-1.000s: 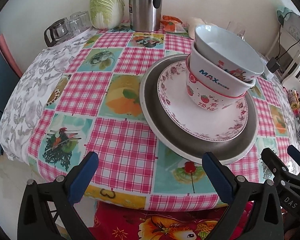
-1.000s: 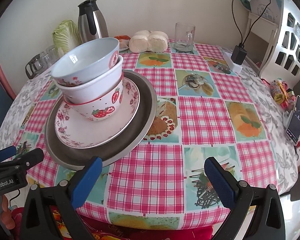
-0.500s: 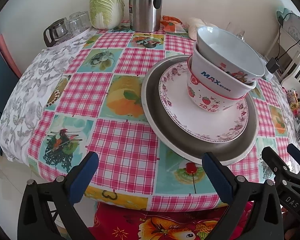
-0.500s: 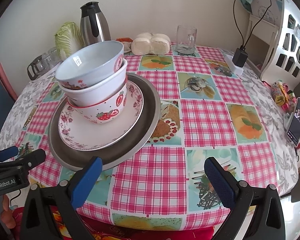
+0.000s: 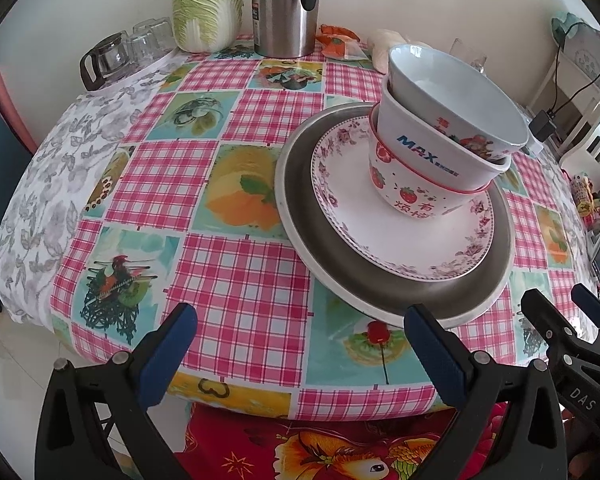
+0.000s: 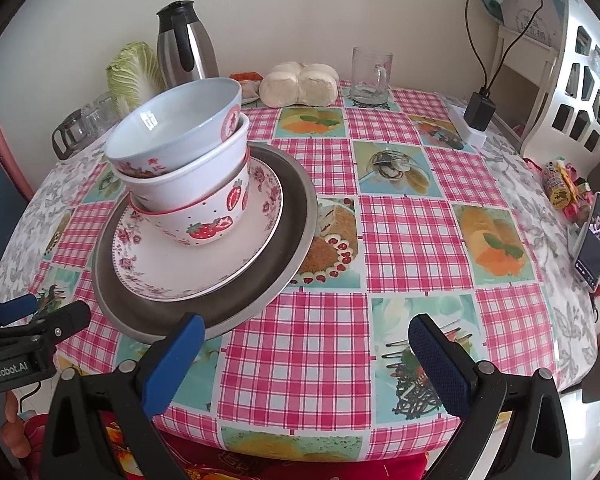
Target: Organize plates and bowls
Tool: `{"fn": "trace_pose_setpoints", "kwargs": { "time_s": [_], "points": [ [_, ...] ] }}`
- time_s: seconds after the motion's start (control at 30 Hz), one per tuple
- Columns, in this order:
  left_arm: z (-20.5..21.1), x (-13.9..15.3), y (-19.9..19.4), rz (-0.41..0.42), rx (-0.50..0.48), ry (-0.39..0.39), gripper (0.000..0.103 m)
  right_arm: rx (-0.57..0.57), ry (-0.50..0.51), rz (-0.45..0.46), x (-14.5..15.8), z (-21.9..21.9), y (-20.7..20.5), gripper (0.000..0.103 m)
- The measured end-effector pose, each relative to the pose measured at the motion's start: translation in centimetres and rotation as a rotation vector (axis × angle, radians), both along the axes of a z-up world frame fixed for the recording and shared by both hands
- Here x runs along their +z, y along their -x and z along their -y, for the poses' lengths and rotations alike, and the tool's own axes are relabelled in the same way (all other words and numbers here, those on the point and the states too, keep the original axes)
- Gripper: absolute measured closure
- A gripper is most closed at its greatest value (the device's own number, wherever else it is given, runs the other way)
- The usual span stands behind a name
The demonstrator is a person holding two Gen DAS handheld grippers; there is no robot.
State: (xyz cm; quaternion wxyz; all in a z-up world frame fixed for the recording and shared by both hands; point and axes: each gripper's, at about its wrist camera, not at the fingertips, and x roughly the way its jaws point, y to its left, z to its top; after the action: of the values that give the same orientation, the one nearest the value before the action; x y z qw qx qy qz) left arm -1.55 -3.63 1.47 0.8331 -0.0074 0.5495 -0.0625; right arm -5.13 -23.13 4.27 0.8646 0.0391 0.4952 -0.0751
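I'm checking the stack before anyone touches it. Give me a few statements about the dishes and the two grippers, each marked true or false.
1. Three bowls sit nested on the floral plate. True: pale blue bowl on top, MAX bowl in the middle, strawberry bowl at the bottom.
2. The floral plate lies directly on the tablecloth. False: it rests on the grey metal tray.
3. The left gripper holds the tray's rim. False: it is open and holds nothing.
4. The right gripper is open and empty. True.
5. The steel thermos stands beside the cabbage. True.
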Motion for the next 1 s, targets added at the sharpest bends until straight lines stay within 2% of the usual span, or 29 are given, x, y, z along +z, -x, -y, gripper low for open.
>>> {"fn": "trace_pose_setpoints", "kwargs": {
  "time_s": [1.0],
  "points": [
    [-0.16, -0.47, -0.30, -0.036, 0.007, 0.014, 0.000, -0.002, -0.005, -0.016, -0.58, 0.13, -0.18, 0.000]
  ]
}}
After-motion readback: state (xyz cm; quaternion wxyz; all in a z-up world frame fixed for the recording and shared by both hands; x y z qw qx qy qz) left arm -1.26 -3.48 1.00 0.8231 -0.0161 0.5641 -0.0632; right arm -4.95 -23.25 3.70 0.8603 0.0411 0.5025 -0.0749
